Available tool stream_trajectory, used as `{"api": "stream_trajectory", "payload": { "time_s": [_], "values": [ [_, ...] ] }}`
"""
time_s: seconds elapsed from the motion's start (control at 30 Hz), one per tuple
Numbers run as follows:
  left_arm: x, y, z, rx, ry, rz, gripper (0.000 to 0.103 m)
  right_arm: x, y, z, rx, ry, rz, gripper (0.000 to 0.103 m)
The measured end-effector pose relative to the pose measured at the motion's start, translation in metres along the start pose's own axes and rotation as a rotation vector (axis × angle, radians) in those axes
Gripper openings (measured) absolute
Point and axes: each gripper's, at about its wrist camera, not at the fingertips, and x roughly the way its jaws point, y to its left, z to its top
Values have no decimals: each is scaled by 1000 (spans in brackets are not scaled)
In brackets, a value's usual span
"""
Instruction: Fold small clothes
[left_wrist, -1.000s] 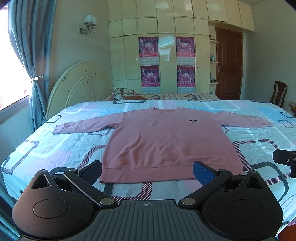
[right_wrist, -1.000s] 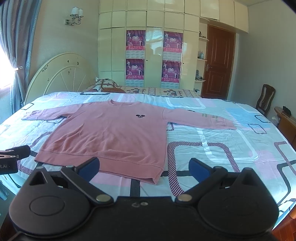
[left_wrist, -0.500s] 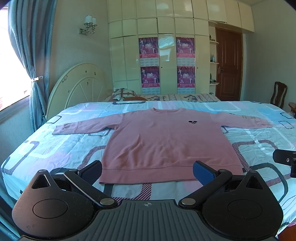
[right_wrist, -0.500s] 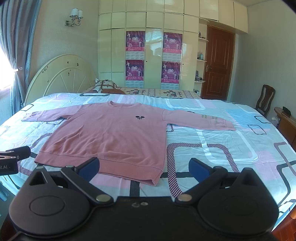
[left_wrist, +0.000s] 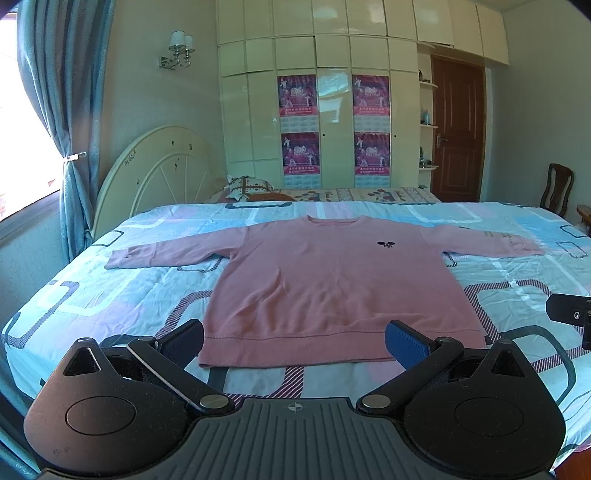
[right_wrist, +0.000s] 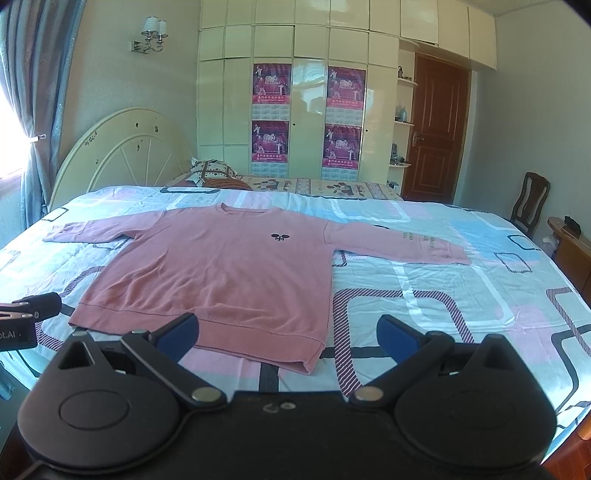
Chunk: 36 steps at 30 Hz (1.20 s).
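Observation:
A pink long-sleeved sweatshirt (left_wrist: 332, 284) lies flat on the bed, front up, both sleeves spread out, its hem toward me; it also shows in the right wrist view as the sweatshirt (right_wrist: 221, 273). My left gripper (left_wrist: 293, 341) hovers open just above the hem, nothing between its blue pads. My right gripper (right_wrist: 288, 334) stands open over the hem's right corner, empty too. Each gripper's tip shows at the edge of the other's view.
The bed (left_wrist: 110, 295) carries a blue, pink and white patterned sheet, with a cream round headboard (left_wrist: 159, 173) on the left. A pillow (left_wrist: 247, 184) lies at the far side. A wardrobe with posters (left_wrist: 332, 125), a brown door (left_wrist: 458, 129) and a wooden chair (left_wrist: 557, 188) stand behind.

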Motion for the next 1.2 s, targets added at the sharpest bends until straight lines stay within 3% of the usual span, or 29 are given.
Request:
{"api": "stream_trajectory", "payload": {
  "time_s": [0.97,1.2],
  "values": [
    [3,3,-2,-19,1,0,103,-1,1,3,-10,-4,-2,103],
    [15,4,3,-26,7,-13,103,6,-4,7,-19,-17,-37,103]
  ]
}}
